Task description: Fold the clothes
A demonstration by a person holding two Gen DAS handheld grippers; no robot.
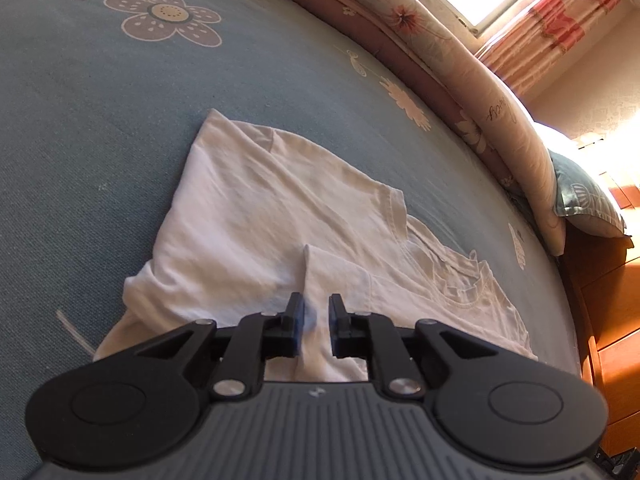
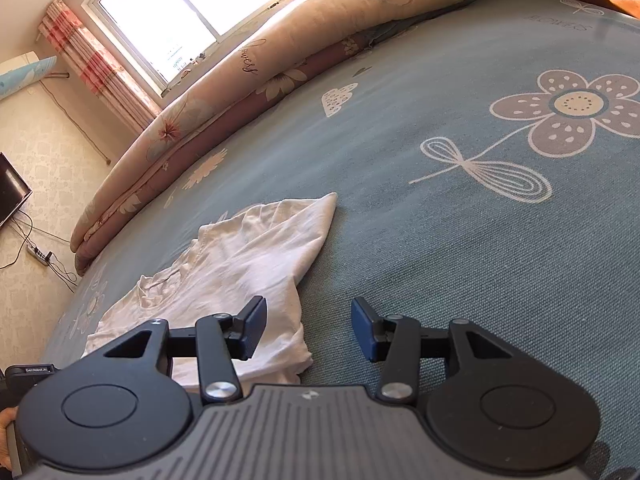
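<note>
A white T-shirt [image 1: 260, 208] lies partly folded on the blue flowered bedsheet [image 1: 100, 120], with one sleeve turned in and the collar at the right. My left gripper [image 1: 317, 316] sits low over the shirt's near edge. Its jaws stand a narrow gap apart, a raised fold of the fabric runs between them, and the pads do not press on it. In the right wrist view the same T-shirt [image 2: 248, 256] lies at the left. My right gripper [image 2: 308, 322] is open, its left finger over the shirt's near corner and its right finger over bare sheet [image 2: 440, 260].
A rolled floral quilt [image 1: 440, 52] runs along the bed's far side under a bright window [image 2: 188, 12]. A pillow [image 1: 588, 200] rests by the wooden headboard [image 1: 608, 320]. A TV [image 2: 10, 188] and a power strip [image 2: 40, 258] stand beyond the bed's end.
</note>
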